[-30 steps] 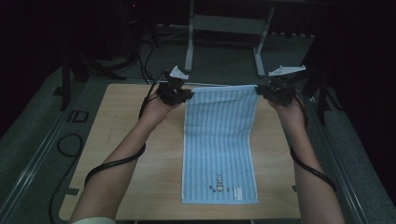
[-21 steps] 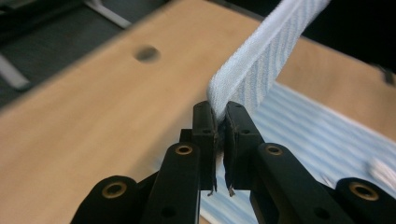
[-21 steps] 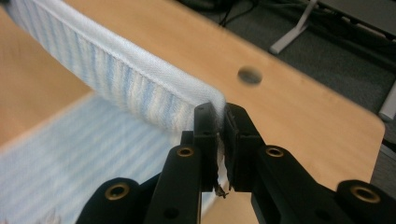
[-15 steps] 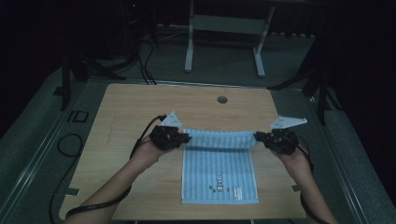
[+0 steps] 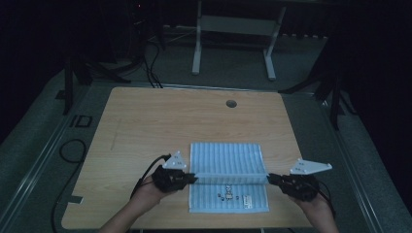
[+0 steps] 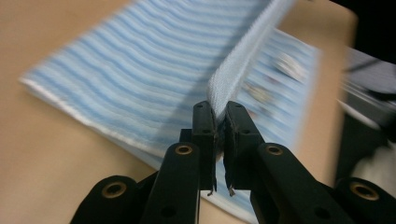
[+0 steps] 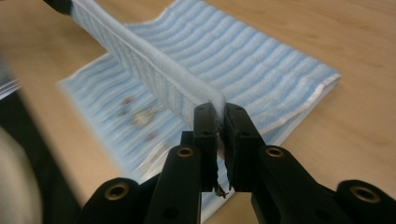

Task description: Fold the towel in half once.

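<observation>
towel (image 5: pixel 227 167) edge now nearer, folded over

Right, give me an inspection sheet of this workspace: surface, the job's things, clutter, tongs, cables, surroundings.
Surface: wooden table, with a round hole near the far edge.
Job's things: blue striped towel folded over on itself, its near part with a small print lying flat; the folded-over edge is held up between both tongs.
Clutter: nothing seen.
Tongs: left tongs shut on the towel's left corner; right tongs shut on its right corner.
Cables: one cable trails from the left tongs; a loop of cable lies on the floor at left.
Surroundings: dark room, white frame stand beyond the table.
</observation>
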The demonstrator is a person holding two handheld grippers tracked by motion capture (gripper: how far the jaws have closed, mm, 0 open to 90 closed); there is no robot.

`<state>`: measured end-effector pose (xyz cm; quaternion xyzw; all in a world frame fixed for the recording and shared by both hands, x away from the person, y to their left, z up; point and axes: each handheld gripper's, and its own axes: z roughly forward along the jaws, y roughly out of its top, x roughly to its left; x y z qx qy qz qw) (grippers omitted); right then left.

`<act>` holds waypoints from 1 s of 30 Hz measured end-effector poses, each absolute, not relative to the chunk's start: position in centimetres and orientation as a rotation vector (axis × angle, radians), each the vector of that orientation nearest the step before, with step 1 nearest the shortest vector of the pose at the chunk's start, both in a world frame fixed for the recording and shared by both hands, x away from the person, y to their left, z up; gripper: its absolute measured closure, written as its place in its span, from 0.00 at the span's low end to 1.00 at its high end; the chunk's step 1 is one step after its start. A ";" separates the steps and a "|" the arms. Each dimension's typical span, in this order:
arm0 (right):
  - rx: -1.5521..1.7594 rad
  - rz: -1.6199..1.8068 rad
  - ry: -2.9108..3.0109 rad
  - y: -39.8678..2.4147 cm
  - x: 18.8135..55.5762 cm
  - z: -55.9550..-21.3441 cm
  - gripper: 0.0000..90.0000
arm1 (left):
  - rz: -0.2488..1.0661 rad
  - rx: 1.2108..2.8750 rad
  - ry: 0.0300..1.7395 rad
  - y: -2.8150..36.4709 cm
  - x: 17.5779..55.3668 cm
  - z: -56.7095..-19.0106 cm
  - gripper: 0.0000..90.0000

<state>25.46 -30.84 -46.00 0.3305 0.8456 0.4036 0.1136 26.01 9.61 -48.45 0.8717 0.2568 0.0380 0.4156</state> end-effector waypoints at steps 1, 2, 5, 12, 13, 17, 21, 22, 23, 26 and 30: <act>0.959 1.184 2.479 -30.9 24.6 -46.0 0.93 | 0.095 2.189 0.645 9.6 26.0 -48.5 0.92; 0.946 1.196 2.483 -31.1 23.5 -46.2 0.91 | 0.024 2.222 0.622 9.5 24.4 -48.9 0.91; 0.999 1.207 2.512 -32.2 21.2 -47.3 0.73 | -0.058 2.271 0.610 9.6 23.1 -49.7 0.66; 1.097 1.178 2.464 -32.8 22.6 -48.3 0.65 | -0.038 2.243 0.692 10.5 24.6 -50.1 0.56; 1.091 1.171 2.476 -32.5 23.0 -48.4 0.65 | -0.038 2.243 0.692 10.5 24.6 -50.1 0.54; 1.063 1.146 2.510 -31.3 24.9 -49.1 0.64 | -0.004 2.234 0.716 10.2 26.1 -50.3 0.54; 1.044 1.139 2.519 -30.9 25.8 -49.4 0.64 | 0.026 2.247 0.723 9.8 27.1 -50.5 0.56; 1.037 1.124 2.532 -30.5 27.2 -49.7 0.64 | 0.064 2.262 0.742 9.8 28.2 -50.6 0.56; 1.039 1.120 2.535 -30.5 27.7 -49.7 0.64 | 0.063 2.262 0.750 9.8 28.6 -50.7 0.56; 1.038 1.104 2.538 -30.6 28.9 -49.7 0.63 | 0.084 2.247 0.783 10.2 29.6 -50.8 0.56; 1.051 1.088 2.525 -30.8 30.5 -49.7 0.62 | 0.091 2.236 0.812 10.6 30.5 -50.9 0.56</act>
